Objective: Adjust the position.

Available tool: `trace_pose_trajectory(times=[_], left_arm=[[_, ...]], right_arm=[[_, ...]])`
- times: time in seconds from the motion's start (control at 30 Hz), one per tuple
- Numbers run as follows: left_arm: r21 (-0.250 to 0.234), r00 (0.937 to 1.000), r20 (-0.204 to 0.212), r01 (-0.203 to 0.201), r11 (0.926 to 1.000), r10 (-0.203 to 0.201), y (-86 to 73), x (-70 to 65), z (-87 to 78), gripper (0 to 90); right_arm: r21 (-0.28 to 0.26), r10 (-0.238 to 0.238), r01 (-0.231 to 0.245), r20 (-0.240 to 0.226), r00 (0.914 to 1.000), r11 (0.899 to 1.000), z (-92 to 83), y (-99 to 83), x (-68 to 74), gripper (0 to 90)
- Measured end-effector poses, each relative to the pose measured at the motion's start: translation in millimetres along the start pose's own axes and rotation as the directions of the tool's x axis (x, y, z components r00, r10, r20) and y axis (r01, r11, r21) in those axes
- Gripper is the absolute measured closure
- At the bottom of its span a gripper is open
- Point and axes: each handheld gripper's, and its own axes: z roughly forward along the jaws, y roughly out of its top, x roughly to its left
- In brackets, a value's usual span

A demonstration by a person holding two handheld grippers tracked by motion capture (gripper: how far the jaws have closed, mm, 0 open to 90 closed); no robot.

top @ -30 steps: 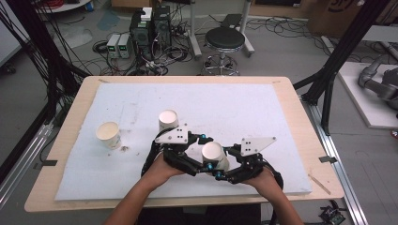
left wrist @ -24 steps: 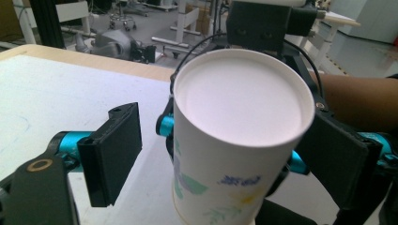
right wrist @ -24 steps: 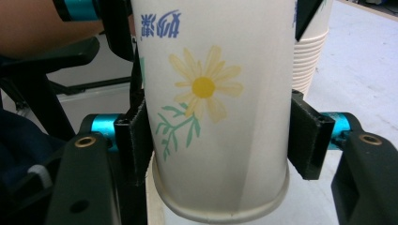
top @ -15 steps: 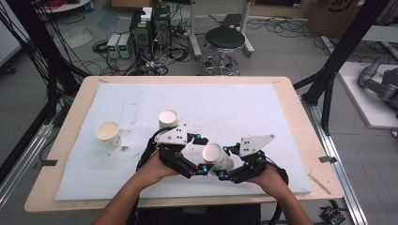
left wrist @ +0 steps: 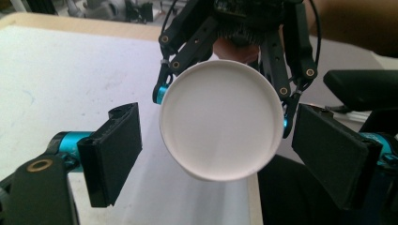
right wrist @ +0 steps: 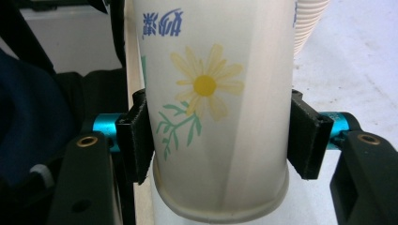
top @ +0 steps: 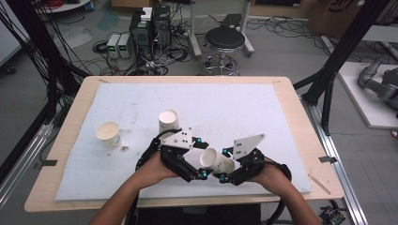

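Now the paper cup (top: pixel 217 160) hangs tilted in the lower middle of the high view, just above the white mat (top: pixel 253 112), clamped by the right gripper (top: pixel 220 177). In the right gripper view both black pads (right wrist: pixel 136 140) press on its flowered wall near the base, and those jaws have just been closing onto it. The left gripper (top: pixel 199 174) has just been widening: in the left gripper view its jaws stand apart on either side of the cup's open mouth without touching it. A second ago both tools crowded the cup; since then it has tipped toward the left of the frame. That reads as a handover finished, the right side now carrying the cup alone. Two more cups (top: pixel 108 133) (top: pixel 168 123) stand upright at left and centre, perhaps where this one is to be stacked.
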Motion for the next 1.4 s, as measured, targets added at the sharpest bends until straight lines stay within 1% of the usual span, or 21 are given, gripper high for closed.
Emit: trace_pose_trajectory(times=[0.03, 0.07, 0.13, 0.23, 0.33, 0.5, 0.57, 0.77, 0.93, 1.03, 1.1, 1.17, 1.2, 1.27, 1.3, 1.33, 1.4], left_arm=[[0.007, 1.0, -0.005, 0.002, 1.0, -0.002, 0.2, -0.4, 1.5, 16.4], [0.018, 1.0, -0.007, -0.006, 0.9998, 0.006, 0.4, 0.0, 2.4, 16.4], [0.03, 1.0, -0.003, -0.001, 0.9996, 0.001, 0.4, -0.2, 4.2, 16.4], [0.054, 1.0, -0.001, -0.009, 0.9985, 0.009, 0.6, 0.1, 5.7, 16.5], [0.061, 0.9999, -0.002, -0.013, 0.9981, 0.013, 0.2, 0.1, 6.7, 16.6], [0.082, 0.9998, 0.008, -0.017, 0.9965, 0.016, -0.5, 0.6, 8.8, 17.8], [0.083, 0.9998, 0.016, -0.015, 0.9965, 0.013, -1.3, 0.5, 10.4, 18.8], [0.111, 0.9988, 0.047, -0.02, 0.9936, 0.015, -3.3, 0.8, 13.2, 27.7], [0.128, 0.9982, 0.056, -0.027, 0.9914, 0.02, -5.1, 1.8, 15.3, 34.3], [0.134, 0.9978, 0.063, -0.031, 0.9904, 0.023, -7.0, 1.4, 17.3, 35.9], [0.146, 0.9971, 0.067, -0.046, 0.9883, 0.036, -8.0, 0.9, 18.0, 36.6], [0.138, 0.9972, 0.065, -0.045, 0.9894, 0.037, -9.1, -0.1, 18.1, 37.1], [0.132, 0.9973, 0.064, -0.043, 0.9903, 0.035, -9.8, 0.3, 17.1, 37.2], [0.115, 0.9973, 0.067, -0.037, 0.9927, 0.03, -11.3, 0.1, 16.0, 37.3], [0.097, 0.9973, 0.07, -0.03, 0.9948, 0.024, -12.5, -0.1, 15.1, 37.3], [0.086, 0.9972, 0.072, -0.027, 0.996, 0.02, -13.2, -0.2, 14.3, 37.3], [0.06, 0.997, 0.076, -0.021, 0.998, 0.016, -15.3, -0.2, 11.7, 37.4]], right_arm=[[0.011, -0.009, 0.009, -0.001, 1.0, 1.0, 1.1, 1.4, -0.2, 35.8], [0.025, -0.013, 0.013, -0.001, 0.9999, 1.0, 1.8, 2.7, 0.1, 35.8], [0.042, -0.029, 0.029, 0.0, 0.9996, 0.999, 3.3, 5.2, 0.1, 35.8], [0.062, -0.034, 0.035, -0.009, 0.9994, 0.997, 4.4, 8.4, 0.4, 35.8], [0.097, -0.047, 0.047, -0.009, 0.9989, 0.994, 5.4, 10.9, 0.2, 35.7], [0.123, -0.053, 0.054, -0.016, 0.9985, 0.991, 7.0, 13.9, 0.0, 35.7], [0.136, -0.051, 0.053, -0.018, 0.9985, 0.989, 7.9, 14.6, -0.2, 35.7], [0.177, -0.053, 0.056, -0.021, 0.9984, 0.983, 12.6, 14.9, 1.1, 35.7], [0.21, -0.057, 0.061, -0.027, 0.998, 0.976, 16.3, 15.1, 2.7, 35.6], [0.229, -0.066, 0.071, -0.031, 0.9973, 0.971, 18.4, 15.7, 3.9, 35.7], [0.246, -0.071, 0.077, -0.034, 0.9969, 0.966, 19.5, 16.1, 4.9, 35.8], [0.252, -0.073, 0.079, -0.035, 0.9967, 0.964, 20.0, 15.9, 5.8, 35.4], [0.25, -0.075, 0.081, -0.033, 0.9967, 0.965, 19.8, 15.6, 5.8, 33.9], [0.23, -0.061, 0.067, -0.032, 0.9976, 0.971, 19.3, 14.2, 5.1, 30.5], [0.218, -0.047, 0.052, -0.031, 0.9984, 0.975, 18.7, 13.2, 4.5, 26.3], [0.199, -0.022, 0.026, -0.023, 0.9995, 0.98, 17.6, 12.0, 3.7, 22.4], [0.155, 0.014, -0.01, -0.025, 0.9996, 0.988, 15.2, 9.5, 2.6, 20.1]])
